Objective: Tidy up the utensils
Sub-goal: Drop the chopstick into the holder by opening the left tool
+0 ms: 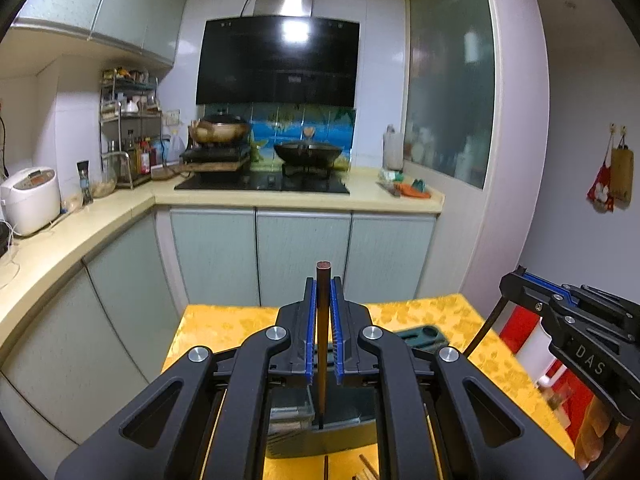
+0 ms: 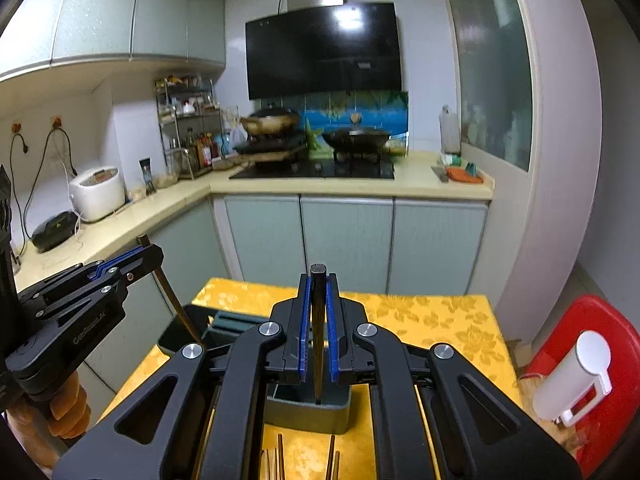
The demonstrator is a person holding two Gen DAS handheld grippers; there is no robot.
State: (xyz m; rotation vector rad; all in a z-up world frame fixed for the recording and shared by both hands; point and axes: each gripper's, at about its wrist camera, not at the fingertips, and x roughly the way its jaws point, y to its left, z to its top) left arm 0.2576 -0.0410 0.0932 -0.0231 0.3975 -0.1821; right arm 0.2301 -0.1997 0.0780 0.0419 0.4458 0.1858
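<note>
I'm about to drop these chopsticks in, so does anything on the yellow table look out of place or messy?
Nothing looks damaged or spilled. A few loose brown wooden chopsticks still lie scattered on the yellow floral tablecloth in front of the dark green plastic utensil organizer. Each gripper, left and right, holds one chopstick upright over it.

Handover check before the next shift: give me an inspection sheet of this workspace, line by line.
Surface: small table under a yellow floral cloth.
Job's things: dark grey utensil holder on the cloth; brown chopstick and dark chopstick each held upright over it; loose chopsticks lying on the near edge.
Clutter: red stool with a white dispenser beside the table.
Grippers: left gripper and right gripper, jaws shut on one chopstick each.
Cables: cords hanging from wall sockets by the rice cooker.
Surroundings: kitchen counter, hob with two woks, range hood, spice rack.
</note>
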